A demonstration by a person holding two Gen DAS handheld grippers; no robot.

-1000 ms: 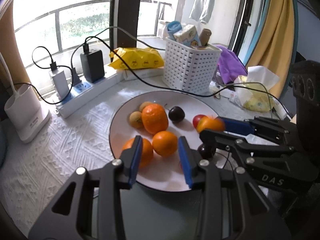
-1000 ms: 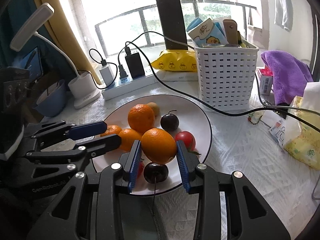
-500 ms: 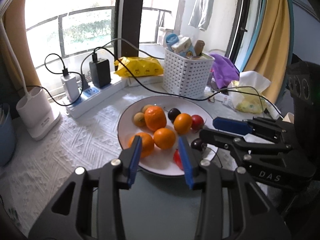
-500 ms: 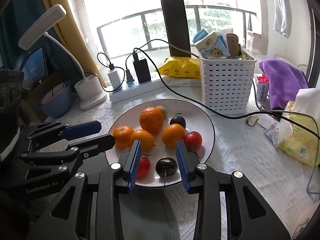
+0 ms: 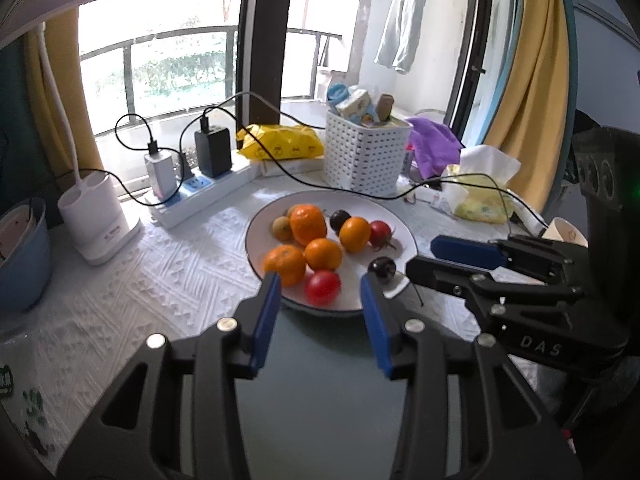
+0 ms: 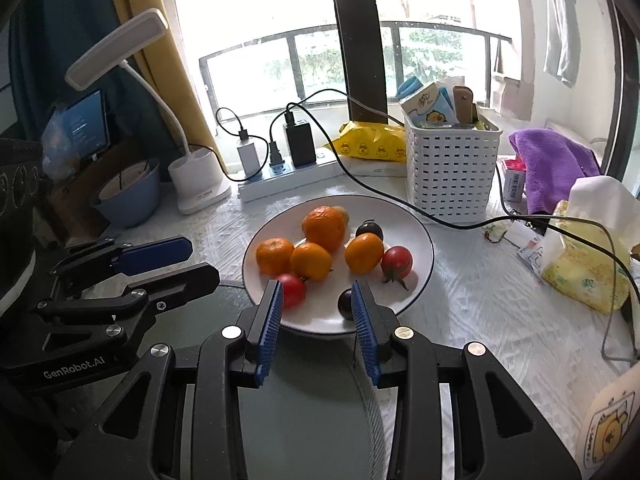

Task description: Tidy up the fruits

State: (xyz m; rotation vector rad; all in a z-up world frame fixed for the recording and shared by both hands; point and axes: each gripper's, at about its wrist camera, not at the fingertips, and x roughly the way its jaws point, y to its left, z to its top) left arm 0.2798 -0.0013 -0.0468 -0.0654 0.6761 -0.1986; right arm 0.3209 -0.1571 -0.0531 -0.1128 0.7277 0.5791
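A white plate [image 5: 404, 236] [image 6: 420, 236] on the white cloth holds several oranges [image 5: 308, 224] [image 6: 324, 228], two red tomatoes [image 5: 323, 288] [image 6: 397, 262], two dark plums [image 5: 382, 267] [image 6: 369, 230] and a small yellowish fruit [image 5: 281, 228]. My left gripper [image 5: 316, 304] is open and empty, hovering before the plate's near edge. My right gripper [image 6: 316, 300] is open and empty, also at the near edge, above a tomato [image 6: 292, 290] and a plum [image 6: 346, 302]. Each gripper shows in the other's view: the right one [image 5: 464, 258], the left one [image 6: 172, 260].
A white basket [image 5: 364, 156] [image 6: 452, 168] stands behind the plate, with a black cable [image 6: 440, 220] running past the rim. A power strip [image 5: 204, 196], a lamp base [image 5: 100, 220], a blue bowl [image 6: 128, 196], a tissue pack [image 6: 588, 264] and a purple cloth [image 6: 556, 164] surround it.
The right gripper let go of an orange, which now lies on the plate. Both grippers have pulled back from the plate and risen, staying open.
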